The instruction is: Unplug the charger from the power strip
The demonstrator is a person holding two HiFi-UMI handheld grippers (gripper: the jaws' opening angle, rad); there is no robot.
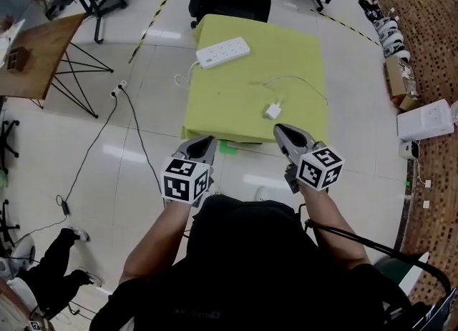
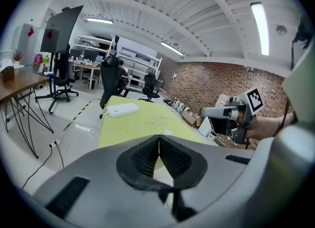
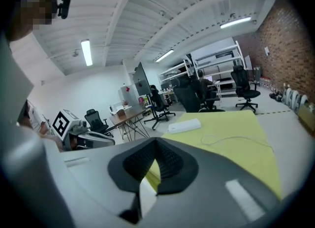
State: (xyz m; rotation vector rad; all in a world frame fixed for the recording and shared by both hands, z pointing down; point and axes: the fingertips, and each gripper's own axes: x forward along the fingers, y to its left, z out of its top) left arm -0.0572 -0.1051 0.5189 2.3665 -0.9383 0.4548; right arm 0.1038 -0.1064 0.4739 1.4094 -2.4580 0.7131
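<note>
The charger lies at 5 o'clock from the power strip; print there is too small to read. The left gripper and right gripper are pressed together, empty.

We read no text, brand, number or sign in any view. Only printed marks: black-and-white square markers on cubes of left gripper and right gripper, patterns only, no letters or digits.

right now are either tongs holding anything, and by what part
Nothing is held. The left tongs and right tongs are both shut and empty; the charger lies on the yellow table.
</note>
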